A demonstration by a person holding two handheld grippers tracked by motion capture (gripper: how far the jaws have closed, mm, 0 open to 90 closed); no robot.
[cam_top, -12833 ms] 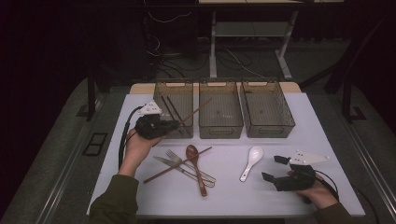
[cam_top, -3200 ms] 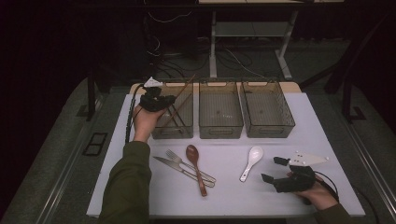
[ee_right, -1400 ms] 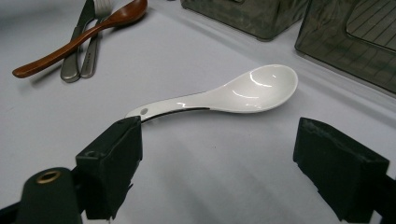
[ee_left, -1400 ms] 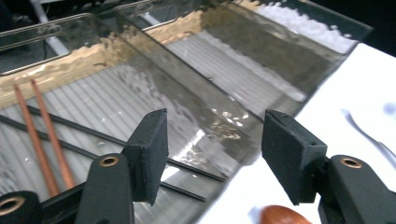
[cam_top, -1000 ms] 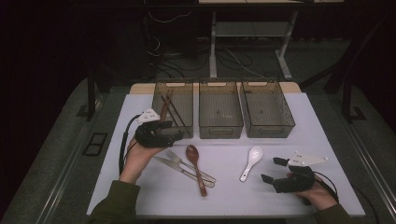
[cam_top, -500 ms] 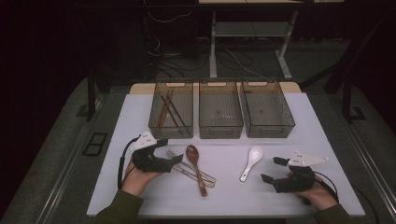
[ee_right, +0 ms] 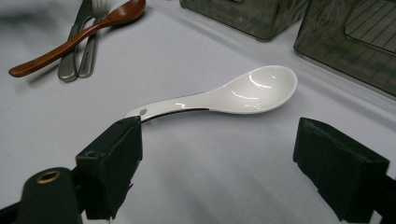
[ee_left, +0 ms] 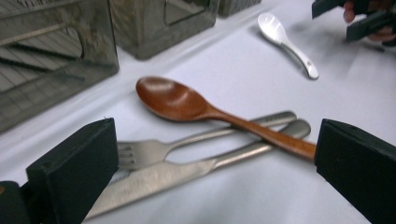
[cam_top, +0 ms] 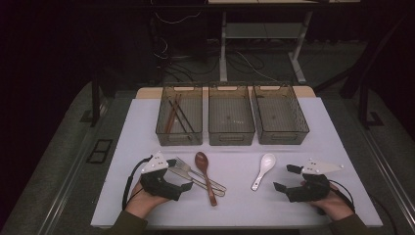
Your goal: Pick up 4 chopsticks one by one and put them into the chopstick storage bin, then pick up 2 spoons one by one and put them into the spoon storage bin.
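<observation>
One white table (cam_top: 313,147) carried everything. Along its far edge stood three dark mesh bins in a row: the left bin (cam_top: 161,128) held what looked like two brown chopsticks (cam_top: 172,115), though the dim view made the count uncertain; the middle bin (cam_top: 231,134) and the right bin (cam_top: 298,129) held nothing that could be made out.

Two grippers rested at the near edge, one in each hand. The left gripper (cam_top: 178,180) sat at the near left, its jaws spread wide after having just been opening, nothing pinched between them; in the left gripper view they framed the cutlery without touching it. The right gripper (cam_top: 287,177) sat at the near right, jaws also spread and empty, aimed at the white spoon.

Four loose utensils lay on the near half of the table. Just right of the left gripper was a pile of three: one wooden spoon (cam_top: 204,169) lying across one metal fork (ee_left: 154,150) and one metal knife (ee_left: 163,179). One white ceramic spoon (cam_top: 263,169) lay apart, just left of the right gripper.
</observation>
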